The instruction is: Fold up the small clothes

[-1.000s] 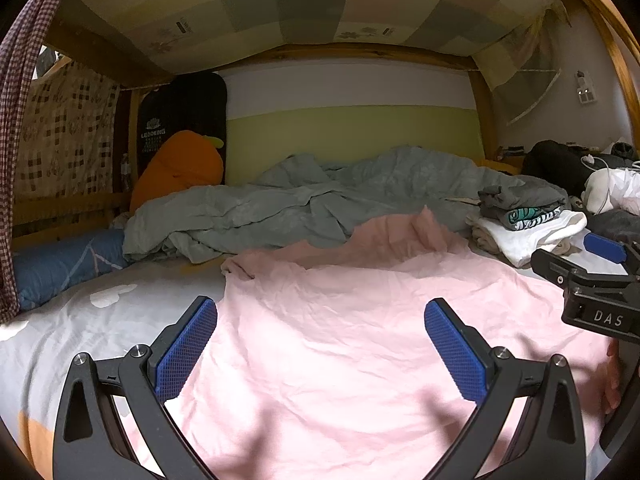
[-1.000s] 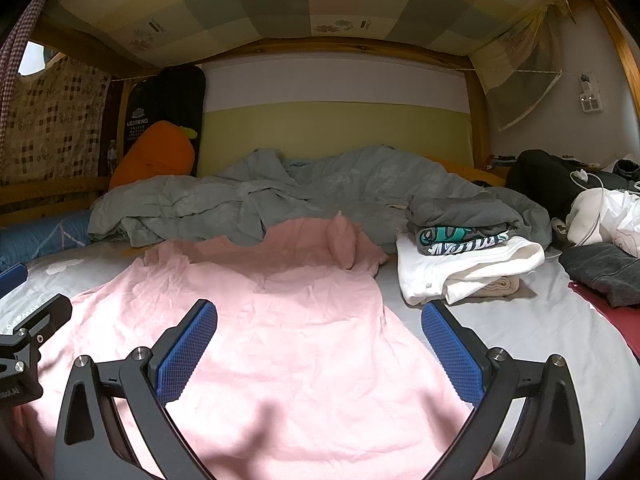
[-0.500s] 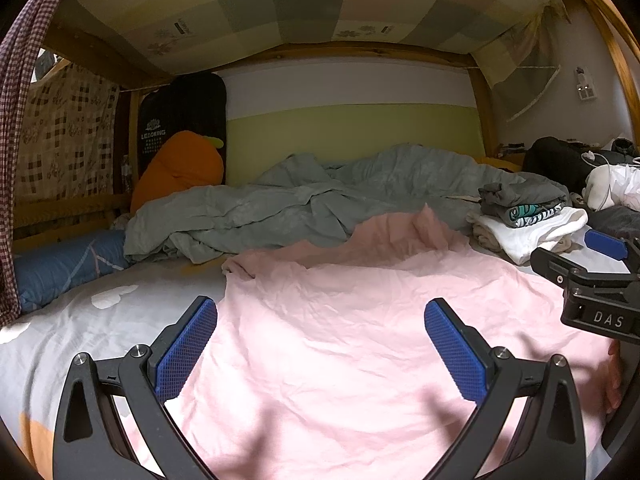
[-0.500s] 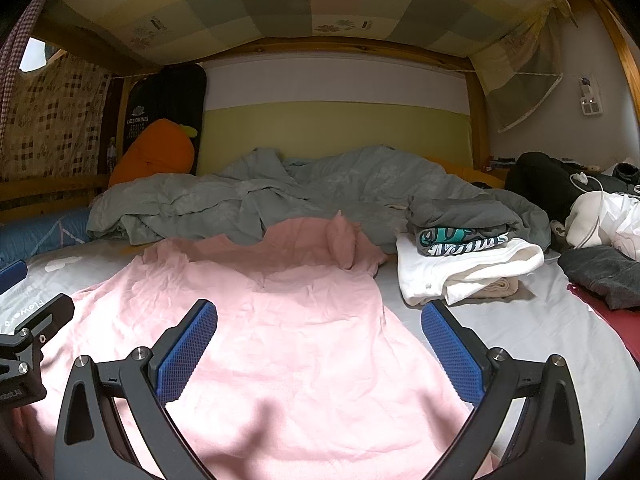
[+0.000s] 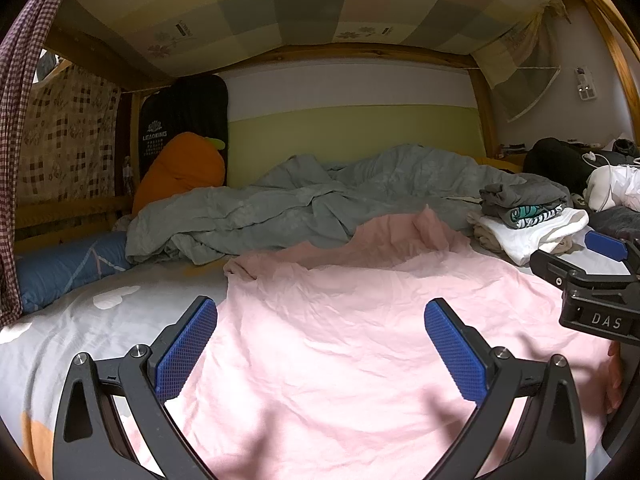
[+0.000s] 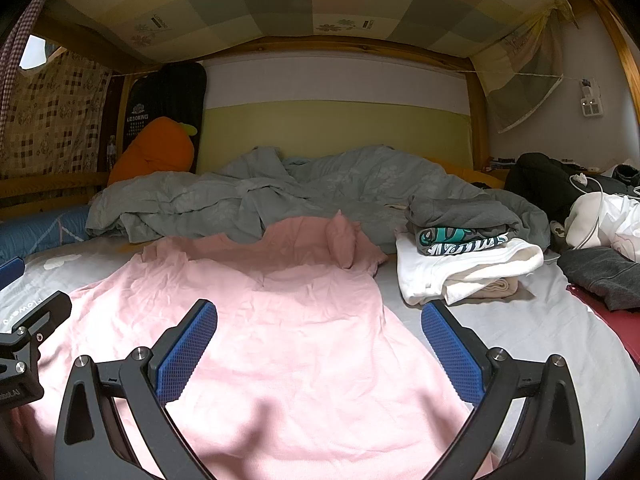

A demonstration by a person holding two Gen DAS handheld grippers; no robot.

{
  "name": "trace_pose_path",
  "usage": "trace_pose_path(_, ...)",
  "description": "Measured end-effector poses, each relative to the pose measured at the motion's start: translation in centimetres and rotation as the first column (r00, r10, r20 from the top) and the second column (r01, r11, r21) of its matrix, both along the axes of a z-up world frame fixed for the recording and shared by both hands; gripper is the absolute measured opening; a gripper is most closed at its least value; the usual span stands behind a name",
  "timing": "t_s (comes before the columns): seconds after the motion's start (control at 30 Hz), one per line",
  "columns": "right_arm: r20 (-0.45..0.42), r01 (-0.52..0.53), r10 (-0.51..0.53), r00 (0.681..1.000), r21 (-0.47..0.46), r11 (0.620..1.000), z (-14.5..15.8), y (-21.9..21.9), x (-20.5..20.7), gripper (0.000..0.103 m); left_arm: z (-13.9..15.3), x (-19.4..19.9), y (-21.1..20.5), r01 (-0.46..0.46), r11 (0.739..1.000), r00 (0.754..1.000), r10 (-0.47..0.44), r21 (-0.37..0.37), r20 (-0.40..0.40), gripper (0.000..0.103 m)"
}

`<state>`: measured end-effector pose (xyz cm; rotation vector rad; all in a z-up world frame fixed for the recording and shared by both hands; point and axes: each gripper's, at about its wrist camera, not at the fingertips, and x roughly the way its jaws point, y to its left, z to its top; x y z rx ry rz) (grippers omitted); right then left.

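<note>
Now, line by line:
Left gripper (image 5: 320, 346): jaws spread wide and empty, low in its frame above the pink cloth.
Right gripper (image 6: 319, 344): jaws also wide apart, nothing between the blue pads (image 6: 187, 350); its body shows at the right edge of the left view.
Pink garment (image 5: 360, 332): spread flat and creased on the pale sheet (image 5: 80, 320), filling the lower centre of both frames.
Folded stack (image 6: 464, 256): grey, printed and white pieces, right of centre, just beside the garment.
Grey duvet (image 6: 280, 196): rumpled across mid-frame.
Orange plush (image 5: 180, 168): upper left, against the headboard.
</note>
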<state>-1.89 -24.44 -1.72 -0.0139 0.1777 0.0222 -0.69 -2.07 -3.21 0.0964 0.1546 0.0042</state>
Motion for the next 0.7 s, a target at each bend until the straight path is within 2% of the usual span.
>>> trace_pose_path(0.43, 0.001, 0.001, -0.001, 1.000, -0.001, 1.000, 0.02, 0.05, 0.02, 0.103, 0.04, 0.00, 0.02, -0.005, 1.000, 1.000, 0.005, 0.001, 0.001, 0.103)
trace_pose_path(0.7, 0.008, 0.035, -0.035, 0.999, -0.006, 0.999, 0.21, -0.35, -0.28, 0.103, -0.11, 0.08, 0.49, -0.014, 1.000, 1.000, 0.014, -0.012, -0.004, 0.103)
